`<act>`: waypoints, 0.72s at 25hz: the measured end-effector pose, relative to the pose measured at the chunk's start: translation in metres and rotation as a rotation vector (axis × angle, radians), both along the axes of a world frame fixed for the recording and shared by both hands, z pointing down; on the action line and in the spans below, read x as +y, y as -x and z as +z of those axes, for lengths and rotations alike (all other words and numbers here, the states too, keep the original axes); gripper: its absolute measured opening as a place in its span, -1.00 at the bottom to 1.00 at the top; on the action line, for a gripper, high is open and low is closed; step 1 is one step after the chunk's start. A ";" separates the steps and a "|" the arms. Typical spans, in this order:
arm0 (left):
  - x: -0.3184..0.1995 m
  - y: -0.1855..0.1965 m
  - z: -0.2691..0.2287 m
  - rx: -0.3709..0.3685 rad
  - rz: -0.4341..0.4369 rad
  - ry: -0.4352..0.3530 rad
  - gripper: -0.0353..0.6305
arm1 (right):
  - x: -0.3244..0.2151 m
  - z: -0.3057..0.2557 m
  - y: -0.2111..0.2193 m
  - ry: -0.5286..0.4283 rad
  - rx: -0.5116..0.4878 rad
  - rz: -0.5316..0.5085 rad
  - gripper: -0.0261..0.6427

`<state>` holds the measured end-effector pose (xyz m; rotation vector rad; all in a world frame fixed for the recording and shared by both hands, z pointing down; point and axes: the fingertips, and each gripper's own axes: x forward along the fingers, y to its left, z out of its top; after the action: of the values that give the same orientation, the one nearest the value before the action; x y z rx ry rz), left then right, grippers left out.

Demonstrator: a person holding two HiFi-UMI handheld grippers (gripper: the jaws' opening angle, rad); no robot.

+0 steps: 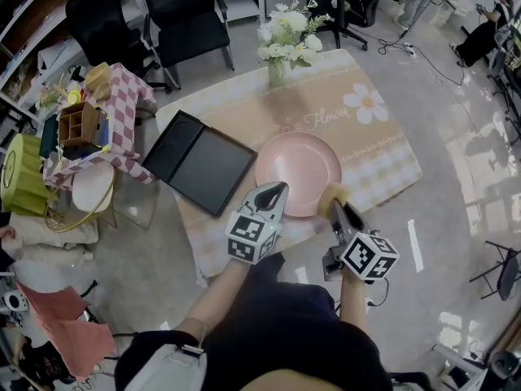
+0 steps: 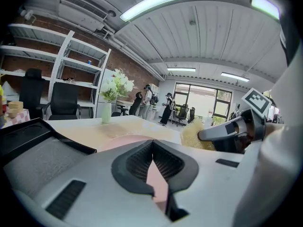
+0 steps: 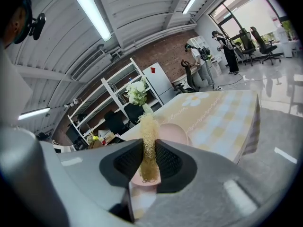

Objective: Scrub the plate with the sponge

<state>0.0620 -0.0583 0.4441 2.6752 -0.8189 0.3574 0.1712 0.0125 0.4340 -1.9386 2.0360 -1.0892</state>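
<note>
- Person's arms (image 1: pixel 216 300) fill the near foreground of the head view, each reaching forward with one gripper towards the near edge of the tabletop (image 1: pixel 383 149).
- Tabletop: carries a black tray (image 1: pixel 199 160) at left and a flower vase (image 1: pixel 278 68) at the far edge, with the plate between them and nearer the person.
- Plate (image 1: pixel 297 165): pink, lying flat and upright just right of the tray. Its face looks dry and bare, with no suds or streaks visible.
- Left gripper (image 1: pixel 275 187): jaws closed, tips meeting with nothing between them, poised at the plate's near-left rim. Whether it presses on the rim cannot be told.
- Right gripper (image 1: pixel 338 208): clenched on the sponge, at the plate's near-right rim.
- Sponge (image 3: pixel 149 145): yellow and fibrous, squeezed thin between the jaws and standing up past them. It sits at the rim, though contact is uncertain.
- Progress, as judged: the sponge is in hand and brought to the plate, but scrubbing seems barely begun. The whole plate face remains to be worked.
</note>
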 end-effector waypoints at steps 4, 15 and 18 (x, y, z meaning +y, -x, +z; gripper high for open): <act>-0.009 0.001 0.006 -0.006 0.001 0.011 -0.86 | -0.015 0.003 -0.001 0.018 0.013 -0.002 -0.70; -0.033 0.020 0.020 -0.016 -0.037 0.040 -0.86 | -0.046 0.011 -0.004 0.062 0.074 0.007 -0.70; -0.035 0.024 0.021 -0.024 -0.048 0.041 -0.86 | -0.053 0.011 0.001 0.063 0.079 0.000 -0.70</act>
<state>0.0385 -0.0938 0.4655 2.6136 -0.8722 0.3905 0.1707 -0.0403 0.4451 -2.0431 2.0654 -1.1060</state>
